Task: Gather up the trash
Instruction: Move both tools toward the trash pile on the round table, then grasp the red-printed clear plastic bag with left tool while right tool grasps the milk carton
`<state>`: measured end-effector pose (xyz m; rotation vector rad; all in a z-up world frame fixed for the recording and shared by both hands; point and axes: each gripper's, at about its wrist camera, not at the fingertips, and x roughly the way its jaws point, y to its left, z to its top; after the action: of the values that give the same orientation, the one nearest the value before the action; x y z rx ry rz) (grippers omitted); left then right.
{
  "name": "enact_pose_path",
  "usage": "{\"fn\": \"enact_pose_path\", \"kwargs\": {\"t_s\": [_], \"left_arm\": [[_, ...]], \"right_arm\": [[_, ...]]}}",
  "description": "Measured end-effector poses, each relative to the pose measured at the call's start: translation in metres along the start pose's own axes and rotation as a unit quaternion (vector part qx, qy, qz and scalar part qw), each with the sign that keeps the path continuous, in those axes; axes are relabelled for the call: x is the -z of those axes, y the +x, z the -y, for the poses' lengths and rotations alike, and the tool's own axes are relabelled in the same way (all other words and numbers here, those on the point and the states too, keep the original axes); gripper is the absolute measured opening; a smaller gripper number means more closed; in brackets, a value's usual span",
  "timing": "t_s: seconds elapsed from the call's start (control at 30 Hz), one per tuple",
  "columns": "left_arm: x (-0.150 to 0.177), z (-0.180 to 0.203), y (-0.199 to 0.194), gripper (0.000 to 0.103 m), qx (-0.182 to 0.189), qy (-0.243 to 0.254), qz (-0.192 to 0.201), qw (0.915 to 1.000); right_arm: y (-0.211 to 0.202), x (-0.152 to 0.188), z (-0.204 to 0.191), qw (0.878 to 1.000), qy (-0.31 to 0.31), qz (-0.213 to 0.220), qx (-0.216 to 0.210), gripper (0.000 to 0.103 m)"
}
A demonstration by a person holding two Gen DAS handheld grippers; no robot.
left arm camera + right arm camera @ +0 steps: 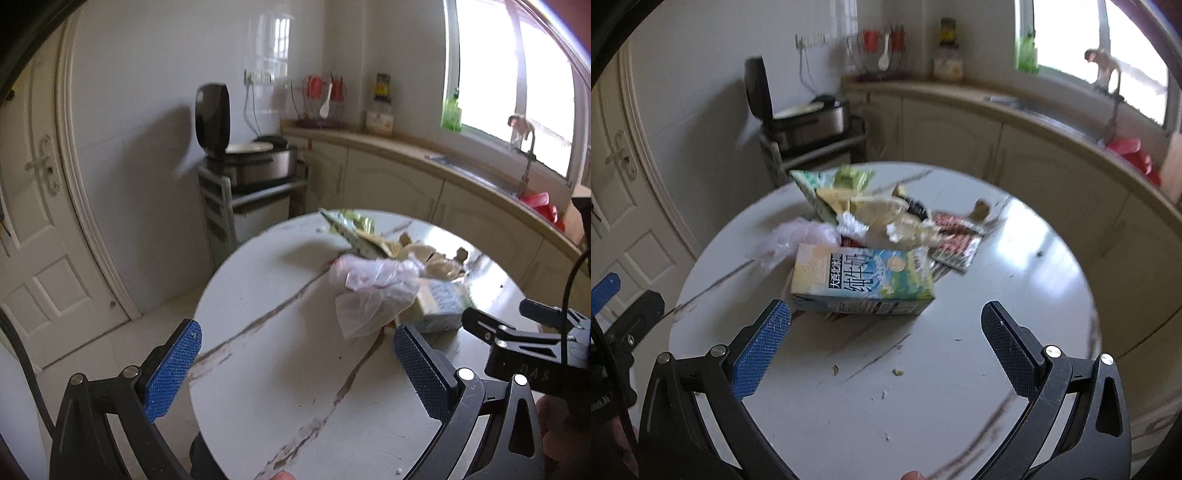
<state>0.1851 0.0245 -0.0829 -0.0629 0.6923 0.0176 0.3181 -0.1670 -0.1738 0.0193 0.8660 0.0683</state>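
Note:
A heap of trash lies on a round white marble table [960,387]. A milk carton [862,282] lies on its side at the front of the heap. Behind it are a crumpled clear plastic bag [801,236], a green snack wrapper [849,179], torn paper [886,218] and a red patterned packet [955,245]. My right gripper [886,332] is open just short of the carton. In the left wrist view the plastic bag [373,291] and the carton [439,306] lie ahead of my open left gripper [295,354]. Both hold nothing.
A cream counter [424,155] with a sink and tap [528,162] curves under the window. A rice cooker [255,158] with its lid up stands on a cart beside a white door [40,236]. Crumbs [897,372] dot the table front.

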Motion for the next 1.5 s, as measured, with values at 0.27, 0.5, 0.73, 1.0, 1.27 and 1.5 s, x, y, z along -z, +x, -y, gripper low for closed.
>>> {"fn": "enact_pose_path", "kwargs": {"t_s": [0.27,0.5,0.73,1.0,1.27,1.5], "left_arm": [[-0.012,-0.005,0.039,0.102,0.008,-0.003,-0.032,0.9995],[-0.017,-0.007,0.065,0.102,0.013,-0.006,-0.047,0.9988],[-0.013,-0.012,0.078,0.102,0.003,-0.017,-0.051,0.9986],[-0.013,-0.009,0.082,0.102,-0.001,-0.021,-0.053,0.9983],[-0.012,-0.007,0.079,0.102,0.0,-0.021,-0.056,0.9982],[-0.012,-0.002,0.077,0.102,0.001,-0.012,-0.054,0.9985]], "right_arm": [[0.046,0.0,0.002,0.998,-0.023,-0.053,-0.004,0.103],[0.062,0.002,0.005,0.995,-0.012,-0.078,-0.06,0.103],[0.074,-0.005,-0.009,0.994,-0.008,-0.086,-0.067,0.103],[0.084,-0.011,-0.015,0.994,0.001,-0.084,-0.064,0.103],[0.097,-0.011,0.001,0.992,0.013,-0.085,-0.097,0.056],[0.08,-0.006,0.025,0.99,0.067,-0.088,-0.086,0.075]]}}
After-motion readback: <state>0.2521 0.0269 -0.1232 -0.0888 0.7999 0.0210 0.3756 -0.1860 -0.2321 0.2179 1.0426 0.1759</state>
